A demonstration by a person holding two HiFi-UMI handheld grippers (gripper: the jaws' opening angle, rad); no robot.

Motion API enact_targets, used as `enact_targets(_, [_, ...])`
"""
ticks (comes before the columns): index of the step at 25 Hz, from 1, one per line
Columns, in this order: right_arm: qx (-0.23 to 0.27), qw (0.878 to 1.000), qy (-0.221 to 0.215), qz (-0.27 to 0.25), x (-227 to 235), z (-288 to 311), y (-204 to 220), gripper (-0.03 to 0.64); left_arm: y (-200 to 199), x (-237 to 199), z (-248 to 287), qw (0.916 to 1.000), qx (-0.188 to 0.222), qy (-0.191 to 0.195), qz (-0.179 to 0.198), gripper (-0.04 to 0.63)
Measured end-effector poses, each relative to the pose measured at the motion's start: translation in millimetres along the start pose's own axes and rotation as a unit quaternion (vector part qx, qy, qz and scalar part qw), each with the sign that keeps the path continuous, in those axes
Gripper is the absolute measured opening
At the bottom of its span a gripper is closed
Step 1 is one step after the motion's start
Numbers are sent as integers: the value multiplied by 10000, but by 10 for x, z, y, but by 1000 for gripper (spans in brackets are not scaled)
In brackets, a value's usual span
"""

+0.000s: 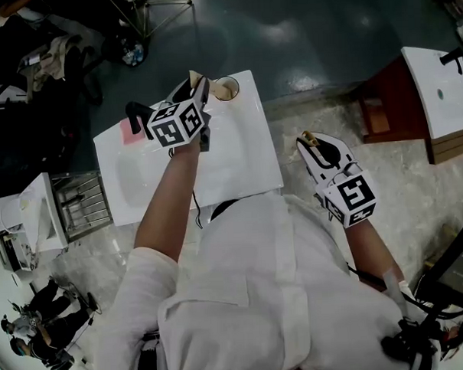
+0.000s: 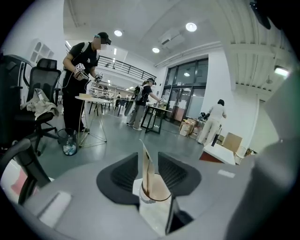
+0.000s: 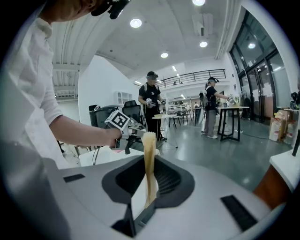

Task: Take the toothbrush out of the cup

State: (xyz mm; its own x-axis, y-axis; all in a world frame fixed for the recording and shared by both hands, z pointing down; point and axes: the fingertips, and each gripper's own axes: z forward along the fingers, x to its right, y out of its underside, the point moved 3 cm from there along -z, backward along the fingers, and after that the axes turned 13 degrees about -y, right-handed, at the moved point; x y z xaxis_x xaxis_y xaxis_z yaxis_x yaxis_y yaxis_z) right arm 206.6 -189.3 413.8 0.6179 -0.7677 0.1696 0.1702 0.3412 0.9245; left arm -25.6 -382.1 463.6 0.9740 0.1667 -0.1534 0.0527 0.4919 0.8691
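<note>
A paper cup (image 1: 226,89) with a brown rim stands at the far edge of the white countertop (image 1: 245,157). My left gripper (image 1: 199,85) hovers just left of it, jaws wide open. In the left gripper view the cup (image 2: 155,191) sits low between the jaws, and a flat tan handle (image 2: 146,165) rises from it into the gap of the left gripper (image 2: 149,176); the pads do not press on it. My right gripper (image 1: 310,142) is off the counter to the right, shut on a tan toothbrush (image 3: 149,161) that stands upright in the right gripper (image 3: 150,185).
A pink item (image 1: 129,131) and a black fitting (image 1: 136,112) sit at the counter's far left. A wire rack (image 1: 83,202) stands left of it. A red-brown cabinet with a white top (image 1: 442,94) is far right. People (image 2: 82,84) stand at tables beyond.
</note>
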Motion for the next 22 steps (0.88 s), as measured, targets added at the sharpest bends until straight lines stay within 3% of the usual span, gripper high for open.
enact_targets(5, [-13,10000,10,30,5,-20,50,57,68,-14,-18,9999,-15,-117,27,57])
enact_targets(22, [11,9999,-99,-19,76,-82,74,57,-197,142,-328,9982,582,-119,30,46])
